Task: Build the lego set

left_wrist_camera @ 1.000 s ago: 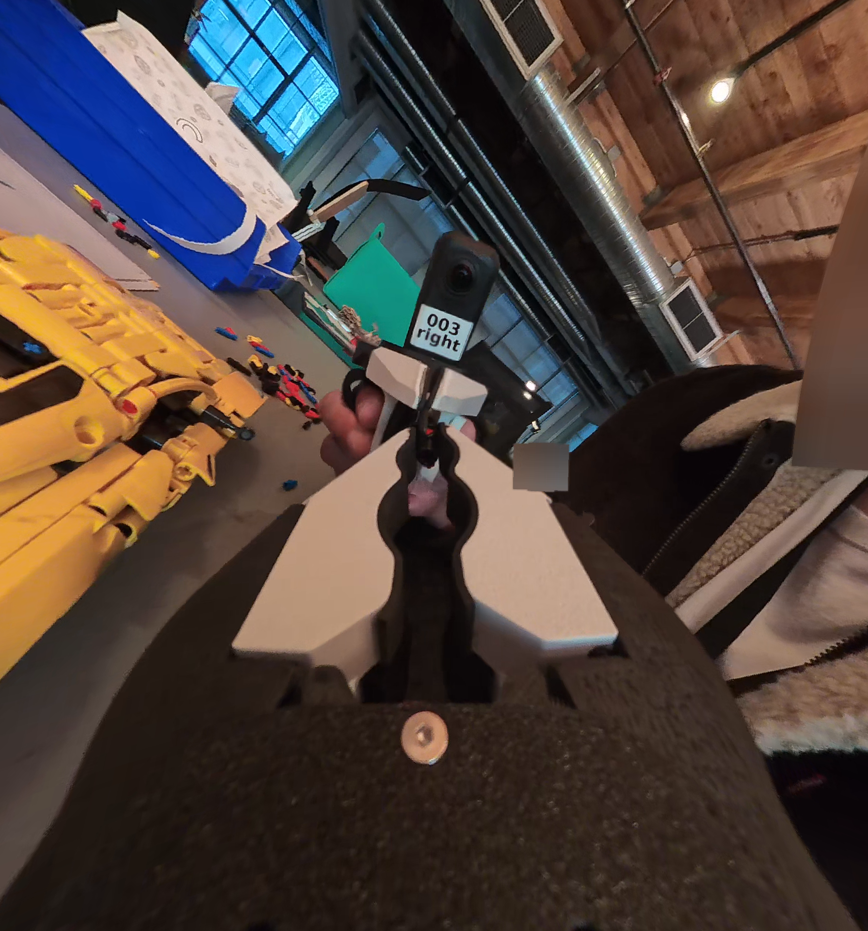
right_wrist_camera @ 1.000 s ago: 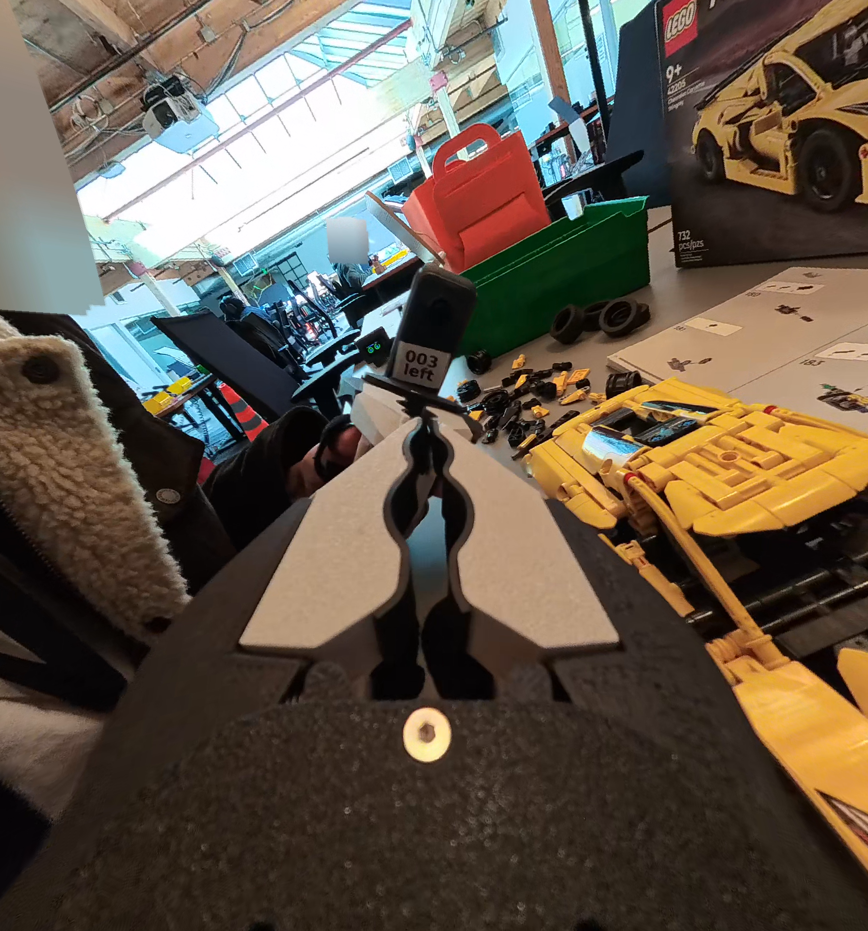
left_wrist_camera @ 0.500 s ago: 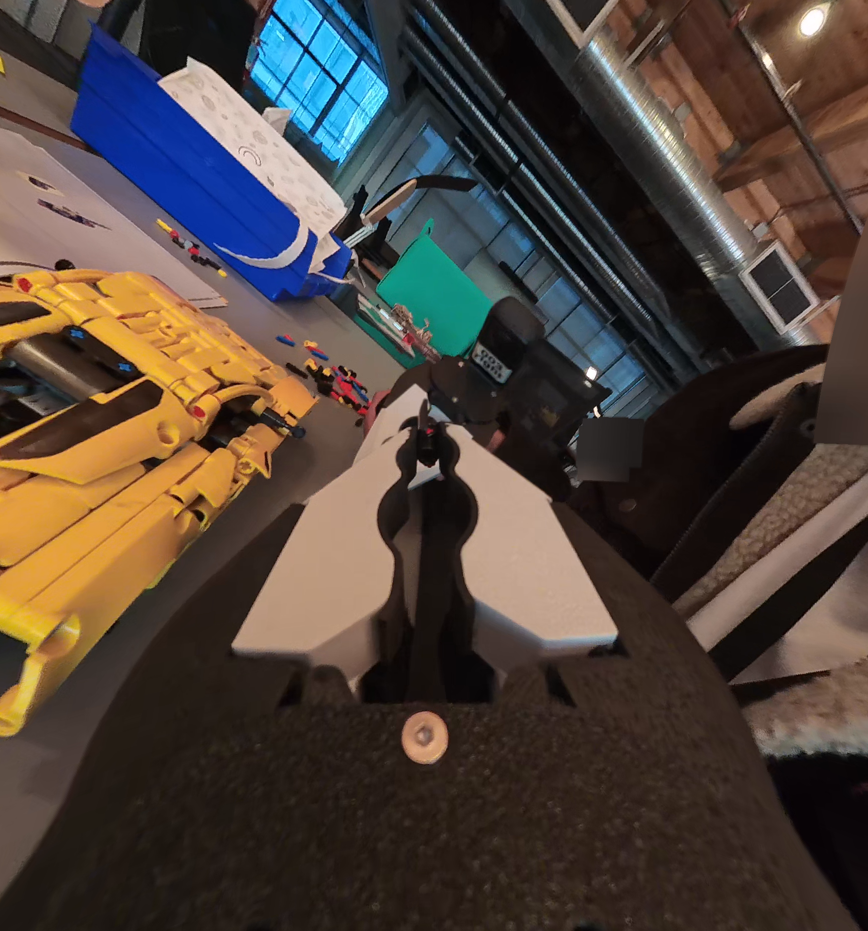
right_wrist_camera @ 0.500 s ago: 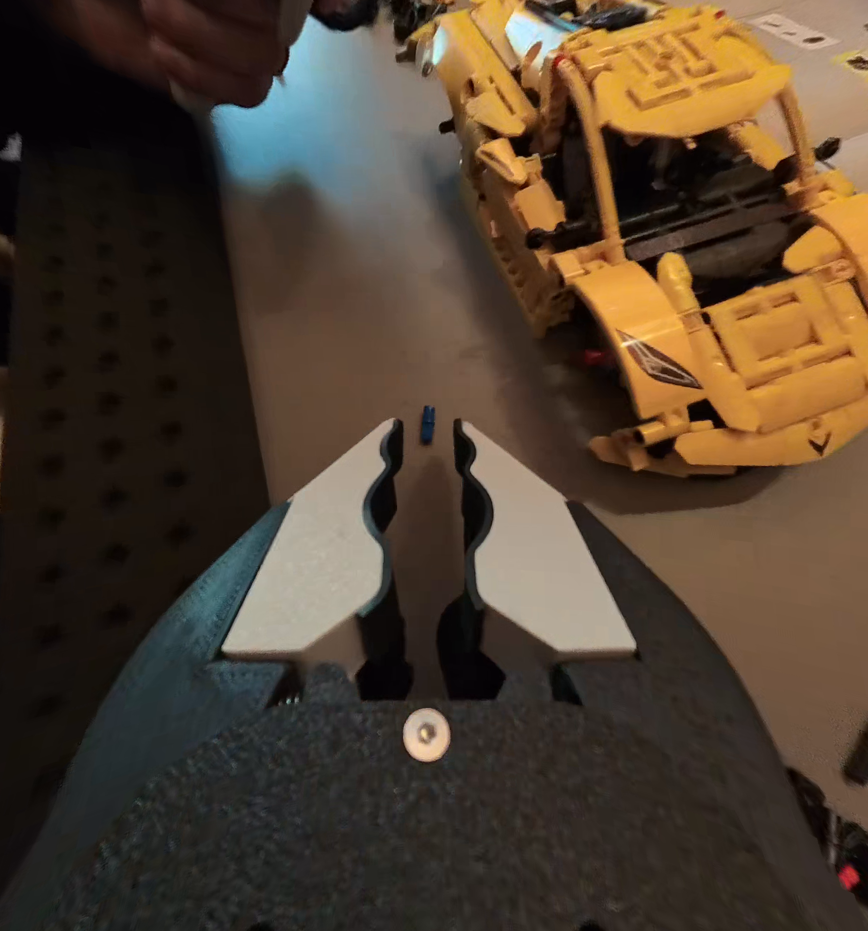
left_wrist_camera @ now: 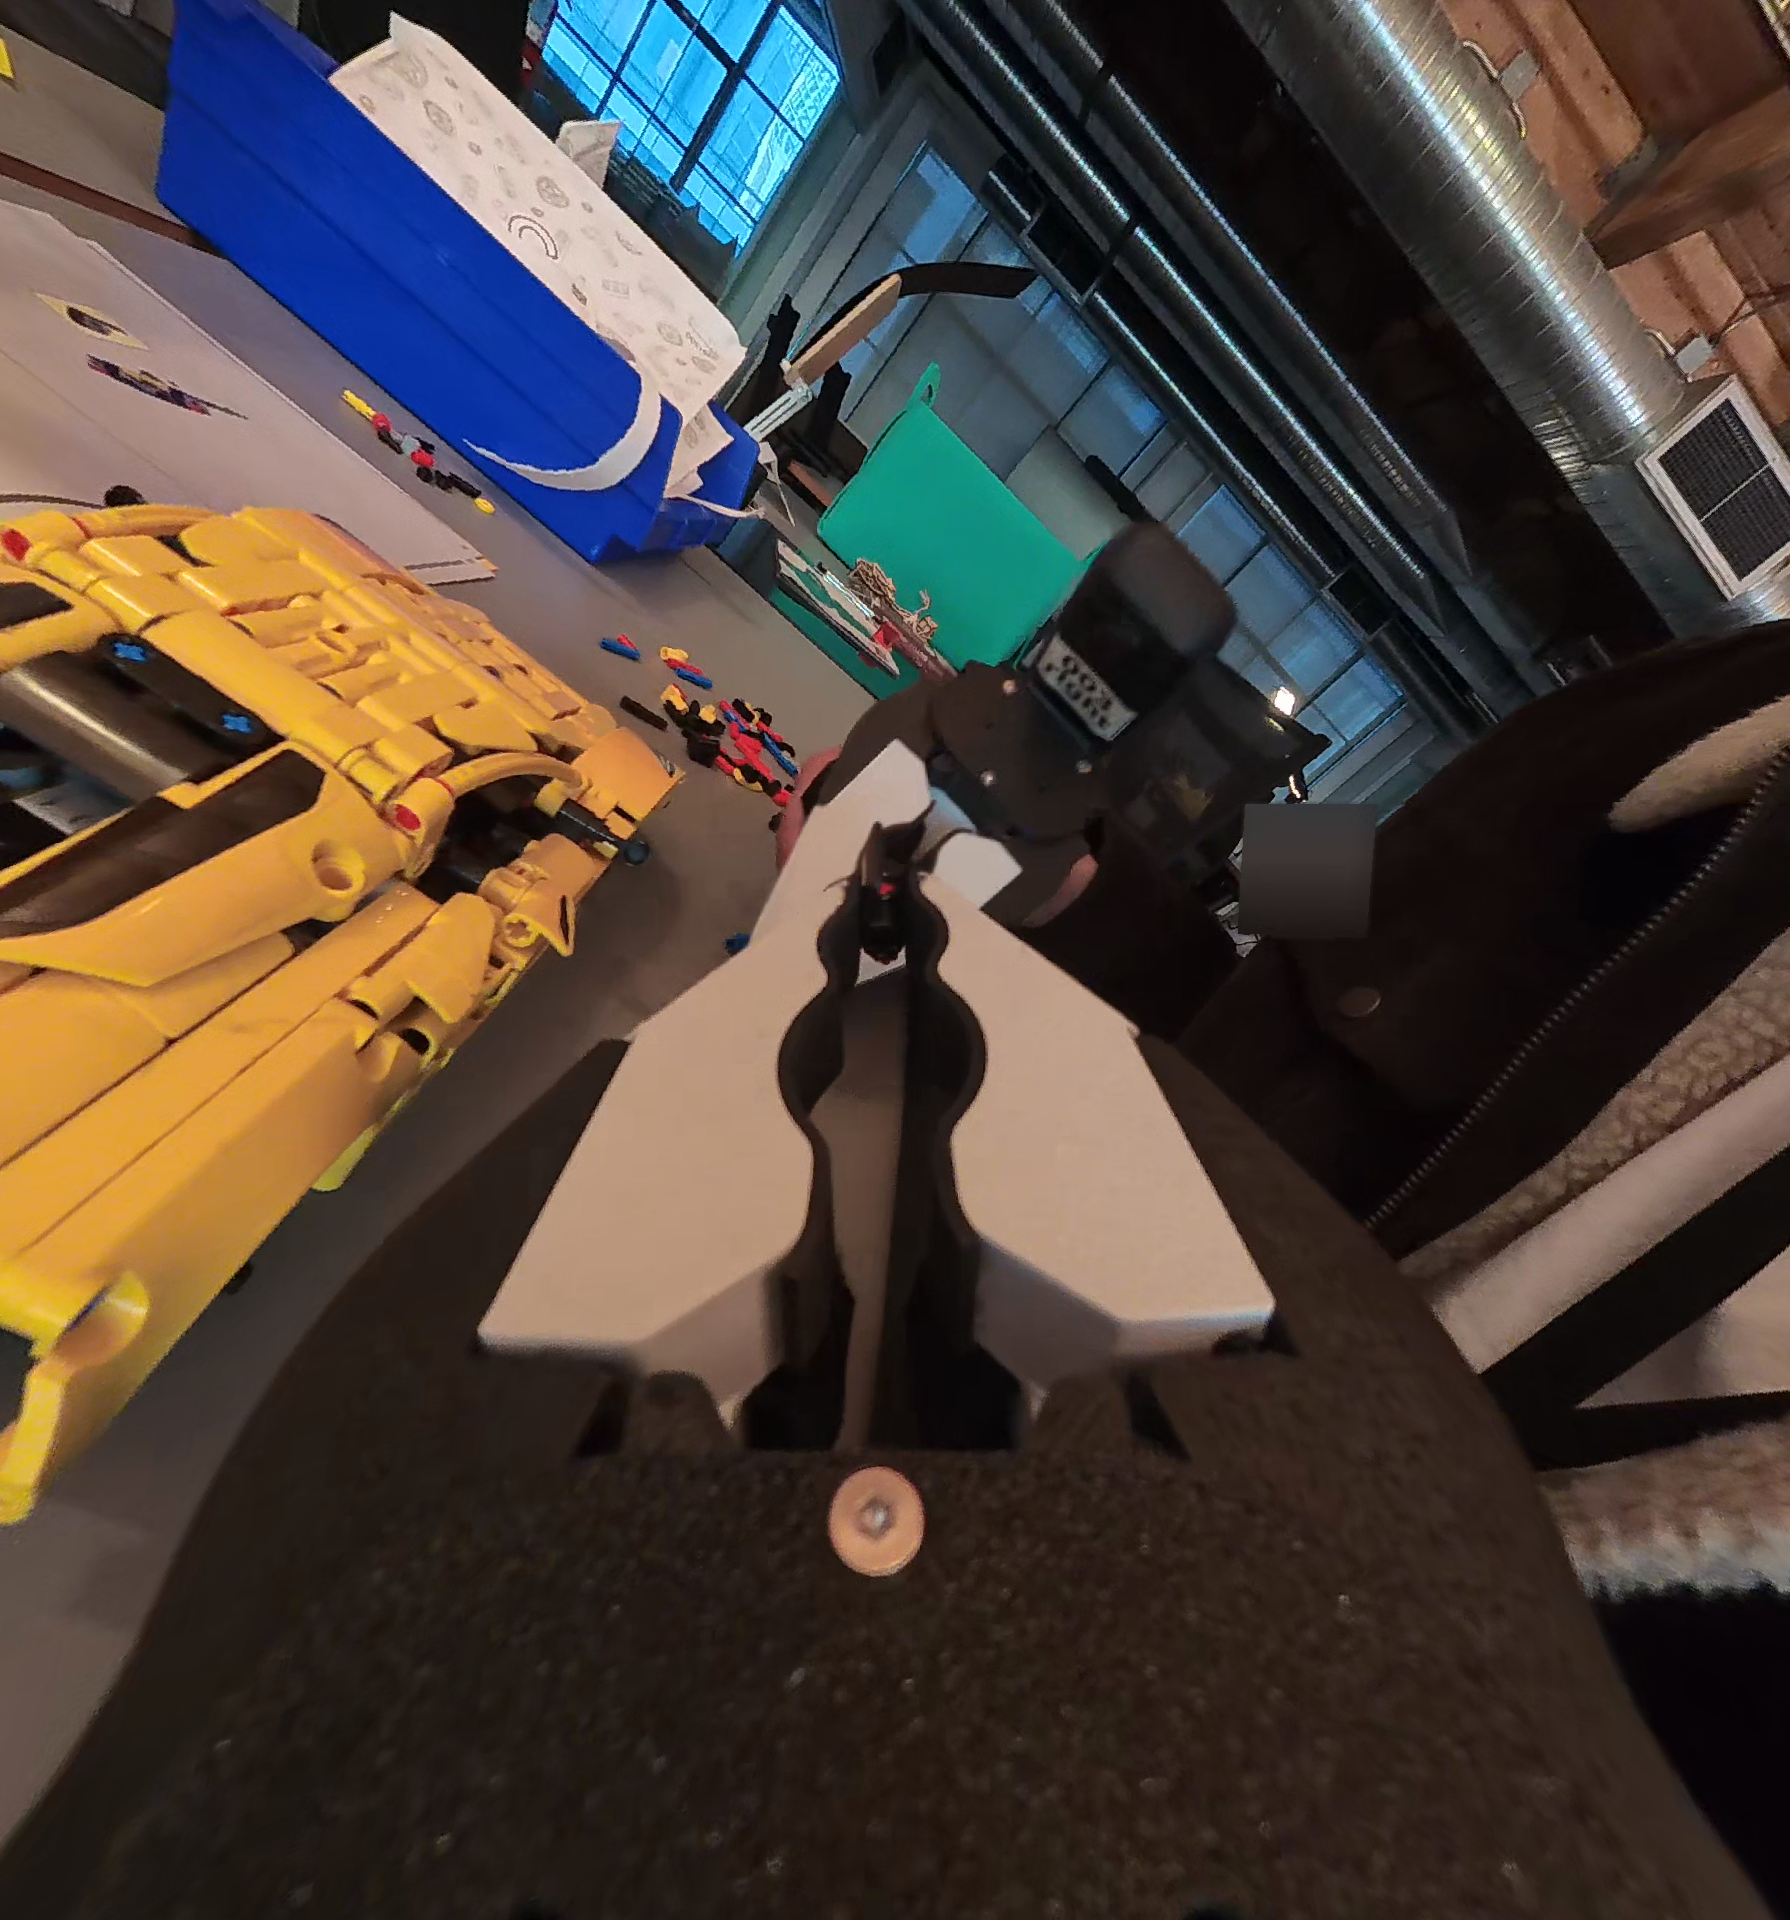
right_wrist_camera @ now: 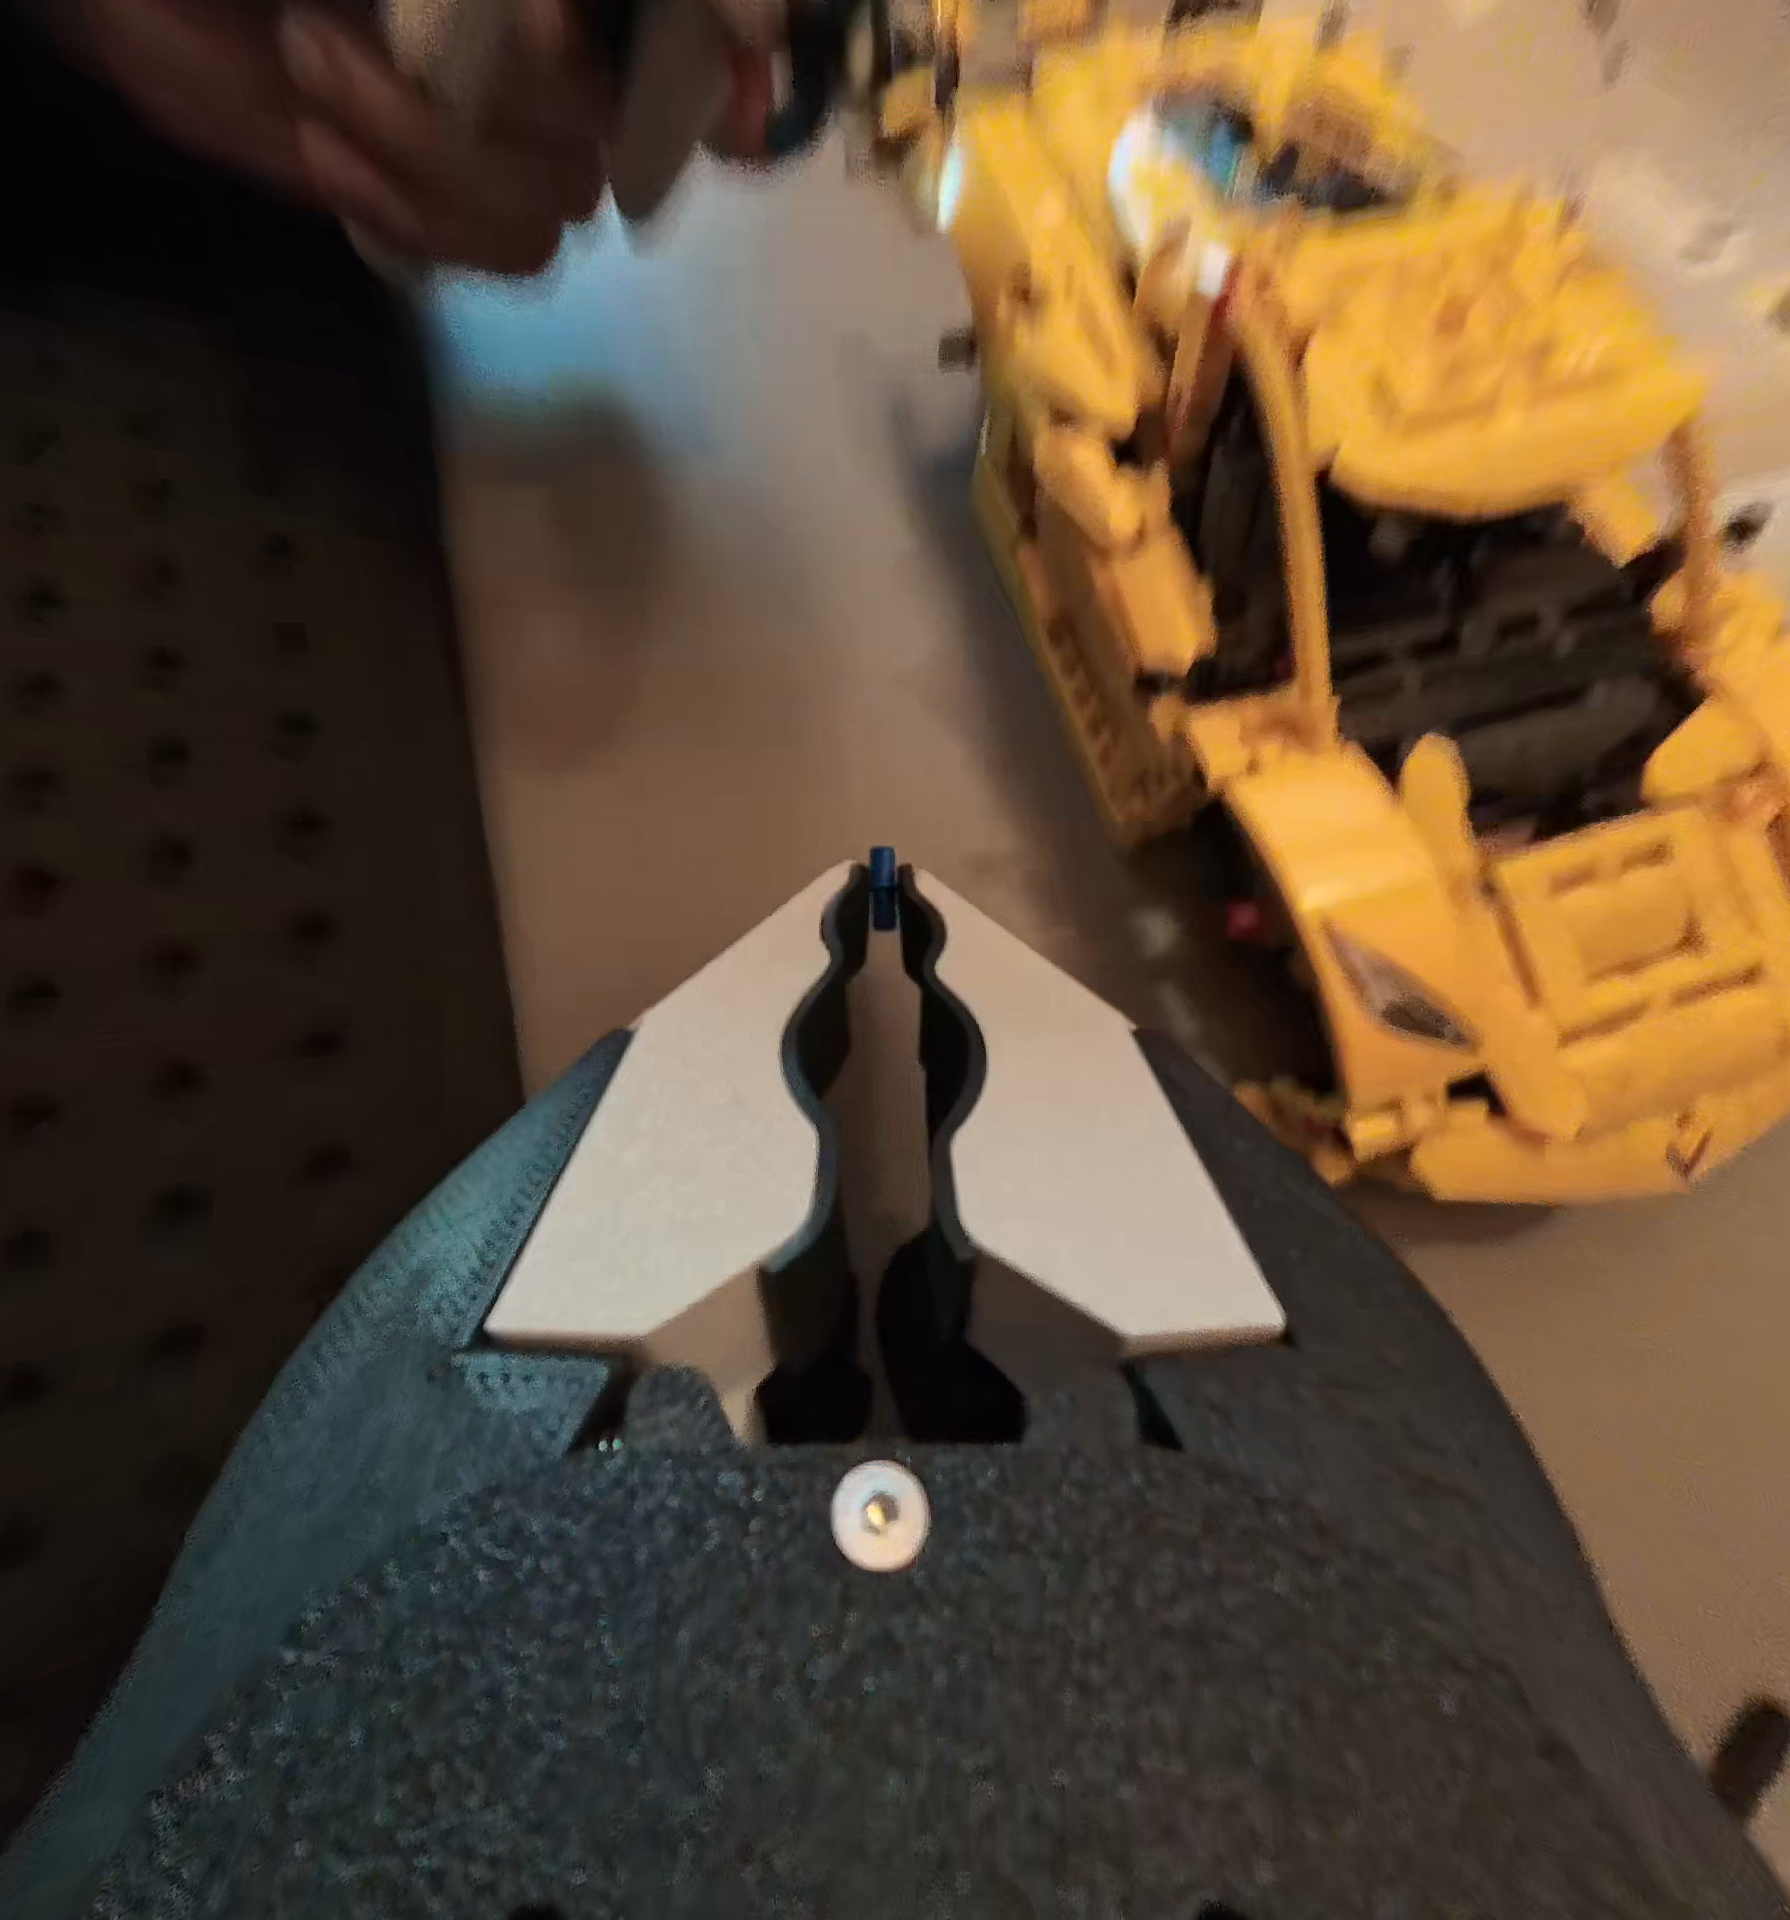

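Note:
The partly built yellow lego car (left_wrist_camera: 195,831) lies on the grey table, to the left in the left wrist view and blurred at the right in the right wrist view (right_wrist_camera: 1390,727). My left gripper (left_wrist_camera: 883,894) is shut on a small black piece with a red spot (left_wrist_camera: 883,914) and is held above the table. My right gripper (right_wrist_camera: 882,883) is shut on a small blue pin (right_wrist_camera: 882,900) low over the table, just left of the car's front. The right gripper's black camera mount (left_wrist_camera: 1109,665) shows just beyond my left fingertips. Its fingertips are hidden there.
A blue bin (left_wrist_camera: 403,281) with white paper stands behind the car. Loose red, black and blue pieces (left_wrist_camera: 735,727) lie near it. A dark perforated surface (right_wrist_camera: 174,727) borders the table on the left. A hand (right_wrist_camera: 434,135) is at the top left. A black piece (right_wrist_camera: 1748,1756) lies at the lower right.
My right gripper has tipped down from facing the left gripper to the table and has closed on the blue pin that lay before its open fingers. My left gripper stays shut on its piece.

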The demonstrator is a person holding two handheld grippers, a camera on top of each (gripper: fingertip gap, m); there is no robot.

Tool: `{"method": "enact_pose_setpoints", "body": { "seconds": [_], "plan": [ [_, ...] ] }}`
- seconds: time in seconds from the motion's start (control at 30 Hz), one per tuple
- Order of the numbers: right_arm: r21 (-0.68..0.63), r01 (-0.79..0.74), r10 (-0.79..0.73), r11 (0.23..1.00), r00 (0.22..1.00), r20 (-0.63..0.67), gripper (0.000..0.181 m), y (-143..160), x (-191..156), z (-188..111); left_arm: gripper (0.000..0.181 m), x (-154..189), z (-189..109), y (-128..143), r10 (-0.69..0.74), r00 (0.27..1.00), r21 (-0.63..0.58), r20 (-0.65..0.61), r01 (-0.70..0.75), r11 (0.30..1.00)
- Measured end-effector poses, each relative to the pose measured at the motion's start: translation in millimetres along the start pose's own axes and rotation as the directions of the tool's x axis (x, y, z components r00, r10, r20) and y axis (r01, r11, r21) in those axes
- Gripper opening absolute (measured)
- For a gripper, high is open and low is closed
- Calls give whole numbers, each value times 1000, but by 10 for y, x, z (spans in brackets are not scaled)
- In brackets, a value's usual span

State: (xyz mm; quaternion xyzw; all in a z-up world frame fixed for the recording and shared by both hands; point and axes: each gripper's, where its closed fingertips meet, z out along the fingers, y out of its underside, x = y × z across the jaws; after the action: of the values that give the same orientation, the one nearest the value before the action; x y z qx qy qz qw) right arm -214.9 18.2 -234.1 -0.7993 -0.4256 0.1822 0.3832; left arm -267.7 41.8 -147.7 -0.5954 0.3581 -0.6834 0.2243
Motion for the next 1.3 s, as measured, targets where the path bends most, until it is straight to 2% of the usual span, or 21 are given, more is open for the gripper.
{"method": "enact_pose_setpoints", "body": {
  "seconds": [0.13,0.3,0.6,1.13,1.2,1.3],
  "plan": [
    [335,-73,66,940,997,33,3,-799,-25,-48,7,25,-65,-128,-40,998,81,-39,43,996],
    [486,-203,194,850,979,69,3,-1208,37,22,7,3,-230,-314,-120,988,207,-100,139,968],
    [539,-204,196,817,978,74,3,-1278,39,-29,7,-12,-173,-258,-98,993,172,-67,109,979],
    [496,-238,192,835,971,143,4,-1220,-57,40,6,14,-112,-183,-99,992,128,-78,109,986],
    [532,-276,222,800,961,164,4,-1251,-11,-25,7,13,-131,-213,-101,991,144,-82,112,983],
    [624,-393,285,675,919,271,3,-1368,92,-227,7,36,-208,-318,-148,977,209,-152,179,961]
  ]
}}
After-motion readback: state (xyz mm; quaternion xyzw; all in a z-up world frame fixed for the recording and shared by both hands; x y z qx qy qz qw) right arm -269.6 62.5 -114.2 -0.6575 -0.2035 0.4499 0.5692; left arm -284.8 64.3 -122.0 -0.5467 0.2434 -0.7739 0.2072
